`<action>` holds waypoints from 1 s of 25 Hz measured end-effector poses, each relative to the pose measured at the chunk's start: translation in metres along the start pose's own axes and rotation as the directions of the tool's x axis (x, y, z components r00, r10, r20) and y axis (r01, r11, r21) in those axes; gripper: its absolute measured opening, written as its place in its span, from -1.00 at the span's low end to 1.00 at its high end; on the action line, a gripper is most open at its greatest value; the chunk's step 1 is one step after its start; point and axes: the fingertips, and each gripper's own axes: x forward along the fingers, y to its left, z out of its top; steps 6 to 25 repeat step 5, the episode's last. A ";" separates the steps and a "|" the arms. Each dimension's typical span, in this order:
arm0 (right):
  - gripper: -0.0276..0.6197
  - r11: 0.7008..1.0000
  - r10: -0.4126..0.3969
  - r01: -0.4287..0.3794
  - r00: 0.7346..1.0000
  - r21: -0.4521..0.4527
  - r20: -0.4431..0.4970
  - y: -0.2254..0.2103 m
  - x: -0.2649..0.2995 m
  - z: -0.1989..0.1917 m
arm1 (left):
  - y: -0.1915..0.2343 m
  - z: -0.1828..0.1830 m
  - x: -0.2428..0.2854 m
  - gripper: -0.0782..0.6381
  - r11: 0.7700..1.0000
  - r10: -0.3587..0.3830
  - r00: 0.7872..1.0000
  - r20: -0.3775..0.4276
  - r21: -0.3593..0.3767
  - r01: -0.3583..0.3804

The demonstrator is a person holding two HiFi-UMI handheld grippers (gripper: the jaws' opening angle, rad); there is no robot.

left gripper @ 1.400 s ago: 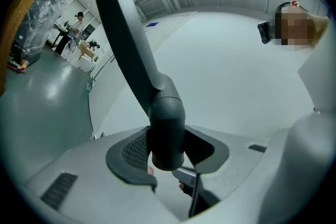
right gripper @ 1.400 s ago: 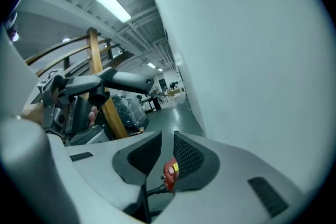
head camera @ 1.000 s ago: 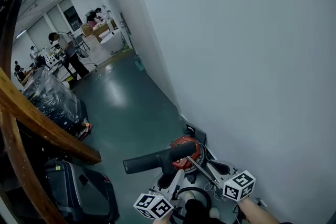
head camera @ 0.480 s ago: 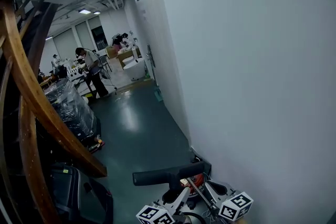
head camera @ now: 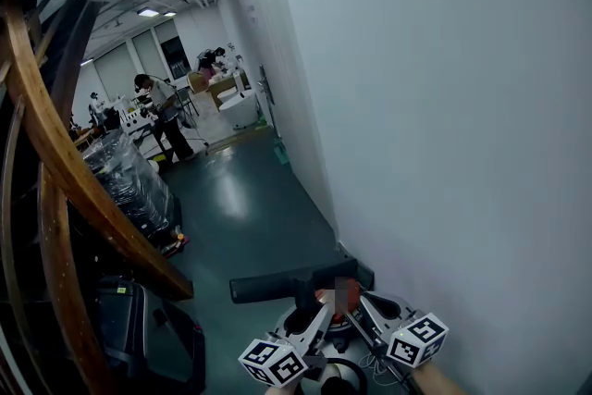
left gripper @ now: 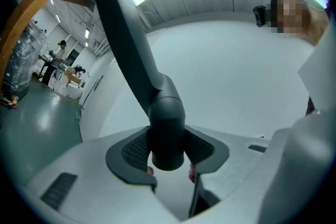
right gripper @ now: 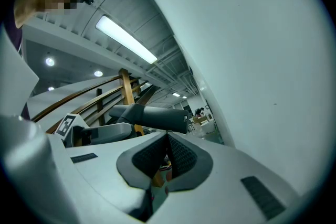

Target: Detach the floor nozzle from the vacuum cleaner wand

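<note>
Low by wall [head camera: 444, 106]: your left gripper [left gripper: 168, 168] clamps floor nozzle [left gripper: 131, 50] neck, now lifted; right gripper [right gripper: 167, 157] closed, empty; nozzle looks detached.

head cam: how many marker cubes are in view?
2. One marker cube sits at the bottom edge on the left gripper, which grips the floor nozzle by its neck. The other is to its right, on the shut right gripper. None seems hidden.

The right tool [right gripper: 168, 150] has its jaws pressed together, nothing between the pads. Just beyond them a dark grey floor nozzle [right gripper: 152, 116] lies level — the left tool [right gripper: 107, 132] reaches it from the left, a white wall [right gripper: 262, 60] rising at right.
</note>
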 end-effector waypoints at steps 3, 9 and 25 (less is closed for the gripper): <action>-0.86 1.000 0.013 -0.013 1.000 -0.020 0.009 -0.006 0.006 0.008 | 0.003 0.004 0.008 -0.28 1.000 0.004 1.000 0.014 0.007 -0.004; -0.86 0.999 0.025 -0.025 0.999 -0.037 0.021 -0.009 0.011 0.015 | 0.005 0.009 0.015 -0.28 1.000 0.005 1.000 0.030 0.013 -0.005; -0.86 0.999 0.025 -0.025 0.999 -0.037 0.021 -0.009 0.011 0.015 | 0.005 0.009 0.015 -0.28 1.000 0.005 1.000 0.030 0.013 -0.005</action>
